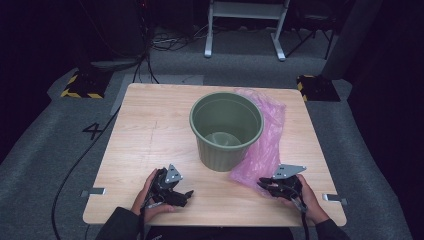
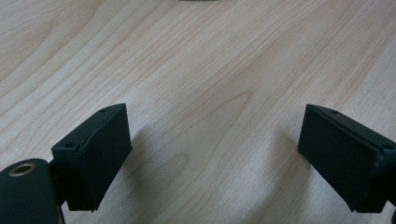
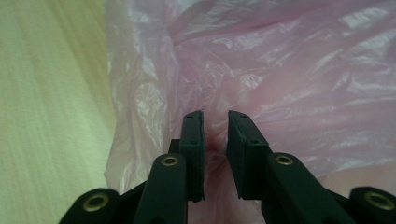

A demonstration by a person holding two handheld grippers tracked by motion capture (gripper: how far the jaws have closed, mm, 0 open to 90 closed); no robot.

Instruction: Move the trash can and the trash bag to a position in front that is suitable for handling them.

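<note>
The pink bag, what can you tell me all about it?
The pink bag is thin, see-through plastic, crinkled and shiny. It lies slumped on the wooden table, leaning against the right side of the green bin, running from behind the bin toward the person. The right gripper has a fold of the bag's near end between its narrowly parted jaws; whether they pinch it tight is unclear.

Both grippers, left (image 1: 186, 196) and right (image 1: 265, 184), are black, each topped by a grey three-cornered plate; brass-coloured rivets stud the arms; sleeves look dark, perhaps black.
</note>
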